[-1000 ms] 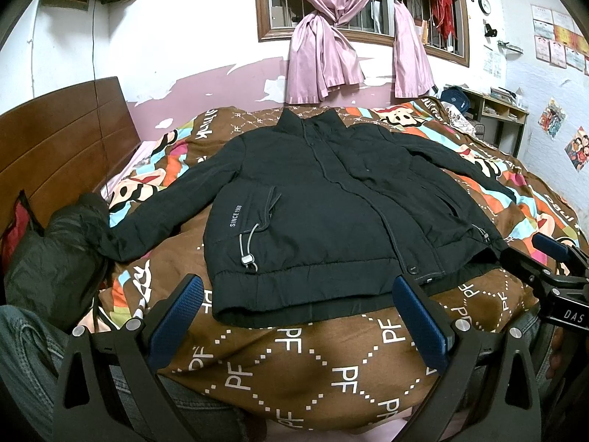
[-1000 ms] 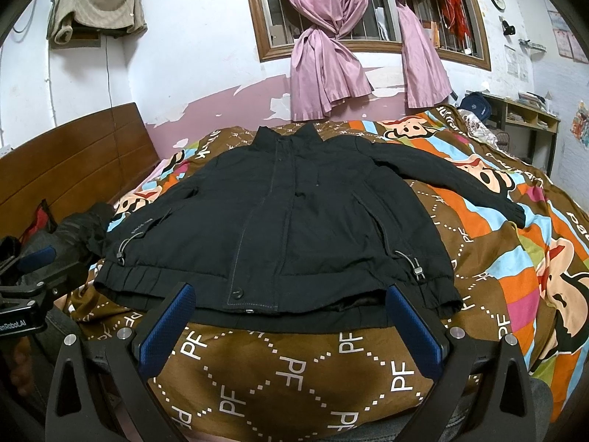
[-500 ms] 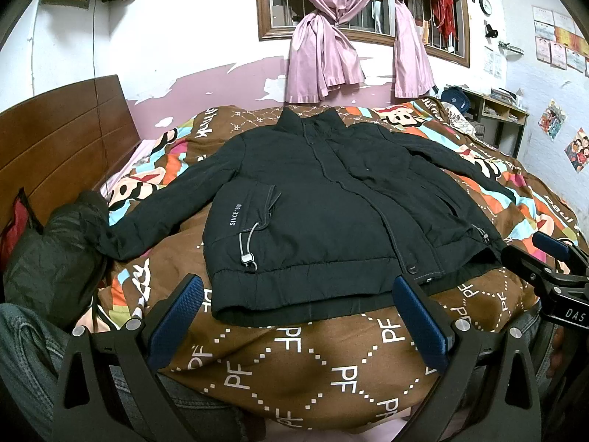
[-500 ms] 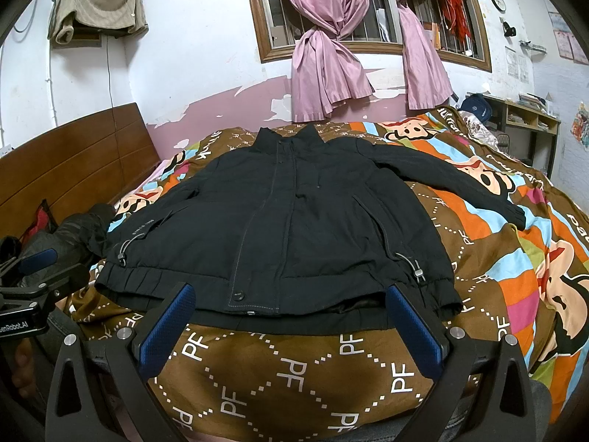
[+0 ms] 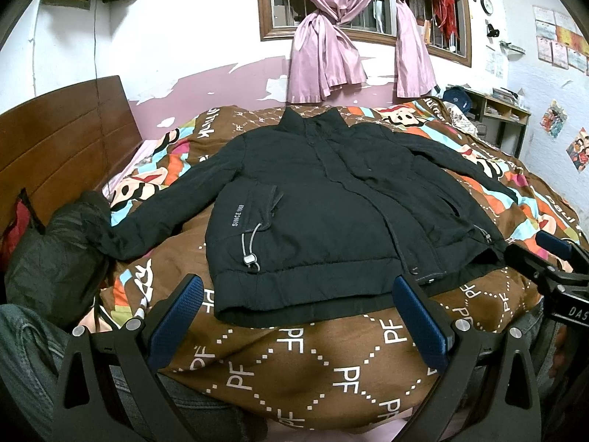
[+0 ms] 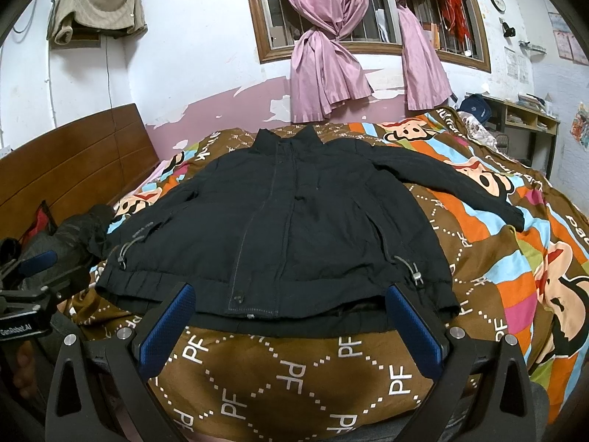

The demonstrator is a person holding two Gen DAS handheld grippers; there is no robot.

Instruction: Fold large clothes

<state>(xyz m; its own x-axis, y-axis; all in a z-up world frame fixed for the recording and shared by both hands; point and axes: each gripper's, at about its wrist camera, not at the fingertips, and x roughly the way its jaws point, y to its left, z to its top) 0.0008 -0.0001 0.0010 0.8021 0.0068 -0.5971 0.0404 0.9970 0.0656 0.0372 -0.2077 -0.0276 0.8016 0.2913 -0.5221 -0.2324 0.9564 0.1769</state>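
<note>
A black jacket (image 5: pixel 324 202) lies flat and face up on the bed, collar toward the window, both sleeves spread out; it also shows in the right wrist view (image 6: pixel 287 228). My left gripper (image 5: pixel 300 294) is open and empty, held just short of the jacket's hem. My right gripper (image 6: pixel 291 304) is open and empty, also just short of the hem. The right gripper shows at the right edge of the left wrist view (image 5: pixel 552 261), and the left gripper at the left edge of the right wrist view (image 6: pixel 33 272).
The bed has a brown patterned cover (image 5: pixel 331 361) with cartoon prints. A wooden headboard (image 5: pixel 62 136) stands on the left. A dark bundle of cloth (image 5: pixel 55 254) lies by the jacket's left sleeve. A desk (image 6: pixel 530 118) stands at the far right.
</note>
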